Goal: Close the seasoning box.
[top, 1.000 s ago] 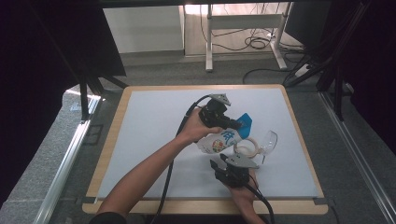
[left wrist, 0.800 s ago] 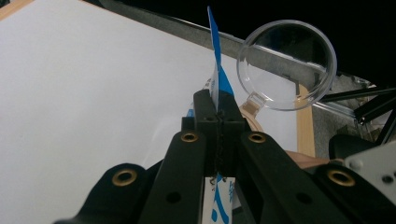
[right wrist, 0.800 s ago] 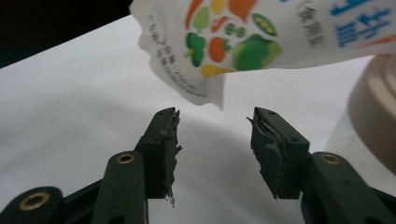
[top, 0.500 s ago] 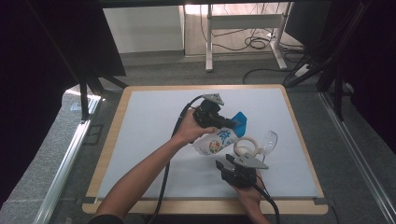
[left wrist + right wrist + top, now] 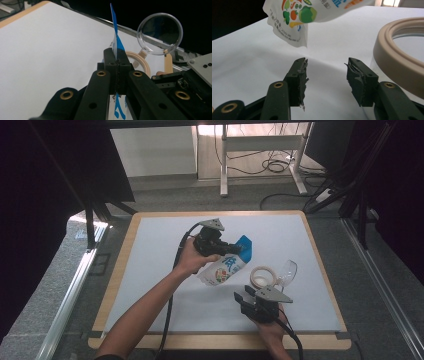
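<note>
A: What has changed on the left?

B: The pouch [image 5: 227,265] has been carried toward the left and far side of the desk [image 5: 150,245]. It is clamped by its blue top edge in the left claw [image 5: 116,65], whose jaws are pressed together on the film. It hangs clear of the surface, no longer over the tape ring [image 5: 263,276].

A: And what follows from that?

B: The lift can be judged done; a place to set the pouch down is probably being sought, or a handover is being prepared.

A: The right side?

B: The right claw [image 5: 325,72] has been kept low near the front edge, jaws apart with nothing between them. The pouch's lower corner is seen above and beyond them, the ring just to their right. A clear glass [image 5: 287,270] lies on its side just beyond the ring.

A: The surface and room?

B: The desk is covered by a white sheet inside a wooden border. Grey floor, black curtains, a white table frame [image 5: 260,150] and cables [image 5: 272,167] are seen beyond.
</note>
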`<state>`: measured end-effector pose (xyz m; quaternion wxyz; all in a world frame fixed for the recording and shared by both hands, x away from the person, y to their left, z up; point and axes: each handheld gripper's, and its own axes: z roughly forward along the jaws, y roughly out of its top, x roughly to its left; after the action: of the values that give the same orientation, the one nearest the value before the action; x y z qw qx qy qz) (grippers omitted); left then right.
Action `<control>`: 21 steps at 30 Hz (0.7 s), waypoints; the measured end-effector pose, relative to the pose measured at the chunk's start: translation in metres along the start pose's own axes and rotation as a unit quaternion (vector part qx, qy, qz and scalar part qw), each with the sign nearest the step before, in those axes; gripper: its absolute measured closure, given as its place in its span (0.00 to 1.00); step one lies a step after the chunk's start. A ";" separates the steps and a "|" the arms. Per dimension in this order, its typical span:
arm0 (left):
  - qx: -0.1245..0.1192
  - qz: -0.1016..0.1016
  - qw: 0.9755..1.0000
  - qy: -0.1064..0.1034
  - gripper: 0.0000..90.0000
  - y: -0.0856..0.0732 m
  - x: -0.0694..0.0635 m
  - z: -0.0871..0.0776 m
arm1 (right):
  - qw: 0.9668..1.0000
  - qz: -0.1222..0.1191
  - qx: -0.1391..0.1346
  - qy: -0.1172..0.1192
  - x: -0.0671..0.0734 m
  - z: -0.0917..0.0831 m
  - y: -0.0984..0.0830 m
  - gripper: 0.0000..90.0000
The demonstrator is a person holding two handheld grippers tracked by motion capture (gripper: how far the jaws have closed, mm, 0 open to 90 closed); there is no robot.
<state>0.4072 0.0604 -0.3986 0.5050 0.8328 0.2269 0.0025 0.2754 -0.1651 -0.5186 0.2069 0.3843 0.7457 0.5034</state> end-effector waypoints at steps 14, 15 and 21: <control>-0.038 -0.034 0.998 0.043 1.00 -0.024 0.023 -0.036 | 1.000 -0.003 0.003 0.004 0.001 -0.001 -0.002 0.56; -0.041 -0.036 0.997 0.047 1.00 -0.025 0.025 -0.039 | 1.000 -0.003 0.004 0.005 0.002 -0.001 -0.002 0.56; -0.055 -0.051 0.995 0.073 1.00 -0.041 0.037 -0.054 | 1.000 -0.003 0.002 0.004 0.002 -0.001 -0.002 0.56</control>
<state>0.4125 0.1360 -0.4153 0.5319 0.7885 0.3048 0.0498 0.2728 -0.1647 -0.5196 0.2052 0.3802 0.7486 0.5029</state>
